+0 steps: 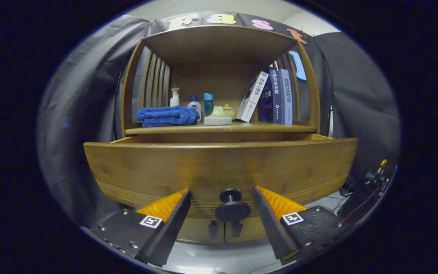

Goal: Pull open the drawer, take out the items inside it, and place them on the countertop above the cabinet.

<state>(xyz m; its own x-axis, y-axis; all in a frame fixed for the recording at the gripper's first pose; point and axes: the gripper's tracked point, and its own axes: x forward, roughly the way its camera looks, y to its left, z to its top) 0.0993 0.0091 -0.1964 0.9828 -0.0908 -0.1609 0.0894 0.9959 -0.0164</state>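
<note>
The wooden drawer (219,167) stands pulled out from the cabinet, its front panel close ahead of me and its inside hidden behind that panel. A round dark knob (232,205) sticks out from the middle of the panel. My gripper (222,199) is open, one finger on each side of the knob with a gap to it on both sides. Above the drawer lies the countertop (276,128), a wooden shelf surface under a hutch.
On the countertop sit a folded blue towel (167,116), a white pump bottle (174,97), two small bottles (200,104), a pale soap on a dish (218,117), a small lidded jar (227,110) and several leaning books (272,97). Cables (371,182) lie at the lower right.
</note>
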